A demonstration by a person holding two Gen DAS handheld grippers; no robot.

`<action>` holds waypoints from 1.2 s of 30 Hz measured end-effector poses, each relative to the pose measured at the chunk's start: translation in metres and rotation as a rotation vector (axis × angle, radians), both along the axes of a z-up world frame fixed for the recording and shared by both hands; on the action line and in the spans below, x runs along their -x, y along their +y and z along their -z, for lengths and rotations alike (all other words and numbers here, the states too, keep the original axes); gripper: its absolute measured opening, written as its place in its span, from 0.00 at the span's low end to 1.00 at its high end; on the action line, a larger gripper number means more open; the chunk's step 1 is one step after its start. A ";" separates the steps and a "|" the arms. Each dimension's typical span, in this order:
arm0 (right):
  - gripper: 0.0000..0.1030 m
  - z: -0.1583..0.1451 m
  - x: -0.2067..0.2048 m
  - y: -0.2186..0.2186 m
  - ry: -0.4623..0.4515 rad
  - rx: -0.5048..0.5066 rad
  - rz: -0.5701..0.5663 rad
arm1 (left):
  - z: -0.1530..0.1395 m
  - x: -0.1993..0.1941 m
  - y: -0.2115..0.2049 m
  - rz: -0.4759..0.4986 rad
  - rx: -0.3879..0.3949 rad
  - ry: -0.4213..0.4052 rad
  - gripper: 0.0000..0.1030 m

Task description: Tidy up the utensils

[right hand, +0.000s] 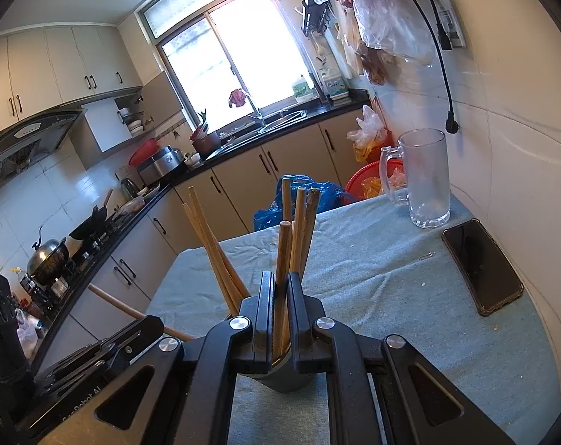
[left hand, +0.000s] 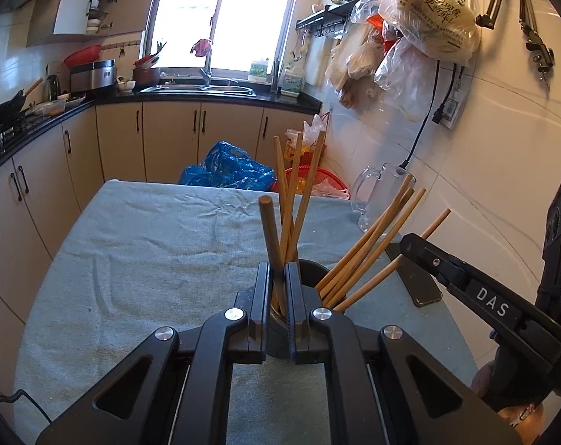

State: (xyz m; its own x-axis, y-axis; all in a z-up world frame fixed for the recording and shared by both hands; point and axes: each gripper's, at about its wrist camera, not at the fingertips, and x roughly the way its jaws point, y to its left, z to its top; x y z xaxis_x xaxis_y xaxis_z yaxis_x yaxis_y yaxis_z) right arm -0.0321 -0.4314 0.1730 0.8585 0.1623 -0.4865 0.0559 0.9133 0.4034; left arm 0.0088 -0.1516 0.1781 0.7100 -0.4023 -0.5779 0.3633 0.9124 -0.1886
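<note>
A dark round holder (left hand: 312,272) stands on the cloth-covered table and holds several wooden chopsticks (left hand: 369,244). My left gripper (left hand: 279,289) is shut on one brown chopstick (left hand: 270,230) that stands upright in the holder. In the right wrist view the holder (right hand: 286,374) sits just under my right gripper (right hand: 280,296), which is shut on another upright chopstick (right hand: 283,256). Other chopsticks (right hand: 206,241) lean left in the holder. The right gripper's body shows at the right edge of the left wrist view.
The table is covered with a grey-green cloth (right hand: 373,289). A clear glass mug (right hand: 427,178) and a black phone (right hand: 482,267) lie at the right by the tiled wall. A blue bag (left hand: 228,168) and red basket (left hand: 319,181) sit beyond the table.
</note>
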 end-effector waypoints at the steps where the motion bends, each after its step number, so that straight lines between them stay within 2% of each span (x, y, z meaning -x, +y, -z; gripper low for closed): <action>1: 0.08 0.000 0.000 0.000 0.001 -0.001 0.000 | -0.001 0.002 0.001 -0.002 -0.005 -0.004 0.07; 5: 0.11 -0.002 0.002 0.001 0.003 -0.001 0.004 | -0.006 0.010 0.000 -0.013 -0.032 -0.035 0.08; 6: 0.18 -0.002 0.003 0.001 0.003 -0.002 0.003 | -0.007 0.012 0.000 -0.016 -0.039 -0.041 0.10; 7: 0.23 -0.002 0.003 0.001 0.001 -0.004 0.005 | -0.008 0.014 0.000 -0.021 -0.046 -0.044 0.17; 8: 0.32 -0.003 0.004 0.001 -0.002 -0.007 0.009 | -0.010 0.016 0.000 -0.026 -0.048 -0.046 0.26; 9: 0.35 -0.004 0.006 0.001 -0.009 -0.013 0.012 | -0.011 0.019 0.001 -0.030 -0.046 -0.050 0.27; 13: 0.36 -0.009 0.012 0.001 -0.016 -0.018 0.011 | -0.016 0.029 0.007 -0.047 -0.052 -0.053 0.29; 16: 0.37 -0.015 0.021 0.002 -0.023 -0.018 0.015 | -0.019 0.037 0.011 -0.057 -0.065 -0.045 0.35; 21: 0.45 -0.024 0.044 0.001 -0.040 -0.014 0.034 | -0.023 0.058 0.024 -0.059 -0.061 -0.009 0.41; 27: 0.51 -0.025 0.081 0.000 -0.030 -0.031 0.059 | -0.023 0.095 0.042 -0.106 -0.063 0.006 0.55; 32: 0.54 -0.013 0.113 -0.002 -0.003 -0.079 0.062 | -0.024 0.127 0.052 -0.140 -0.074 -0.011 0.73; 36: 0.57 -0.006 0.137 0.000 0.020 -0.111 0.070 | -0.025 0.149 0.059 -0.147 -0.055 -0.018 0.83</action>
State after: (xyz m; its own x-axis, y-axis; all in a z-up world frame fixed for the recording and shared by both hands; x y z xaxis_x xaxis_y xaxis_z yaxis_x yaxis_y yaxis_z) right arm -0.1688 -0.4319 0.1790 0.8598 0.1564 -0.4861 0.1268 0.8567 0.5000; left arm -0.1398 -0.0921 0.2035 0.7692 -0.2610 -0.5832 0.2278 0.9648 -0.1312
